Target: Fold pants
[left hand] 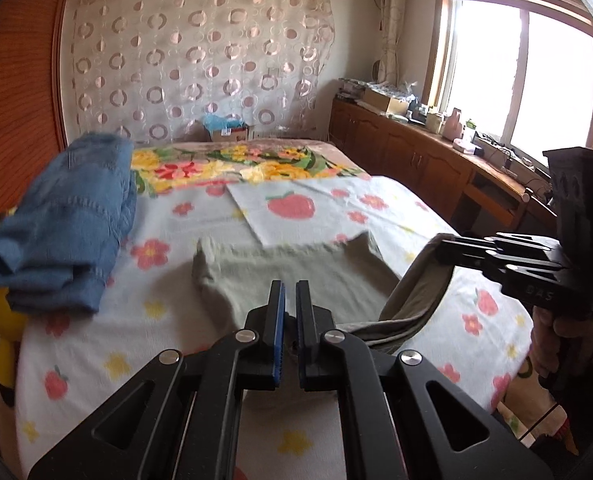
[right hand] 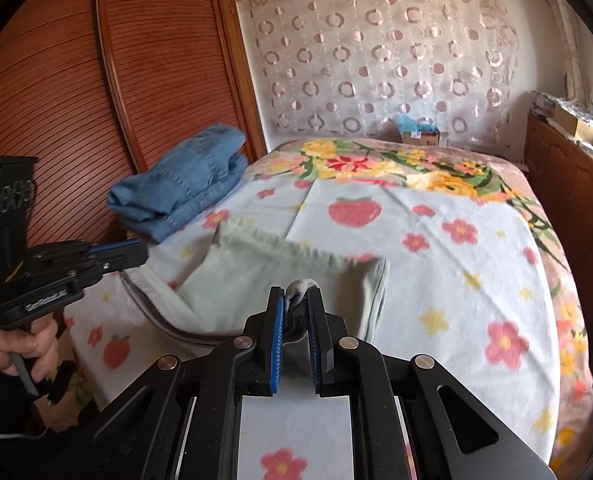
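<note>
Pale grey-green pants point(left hand: 296, 276) lie partly folded on the flower-print bed point(left hand: 376, 208); far edge flat, near edge lifted, one corner pinched in each gripper, waistband sagging between them.

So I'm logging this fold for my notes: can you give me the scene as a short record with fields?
surface: bed with flower-print sheet
garment being folded: grey-green pants
left tongs: shut on the pants' edge
right tongs: shut on a bunch of the pants' fabric
fold state: near edge lifted, far part flat on the bed
set aside: folded blue jeans, far left by the wooden wardrobe
</note>
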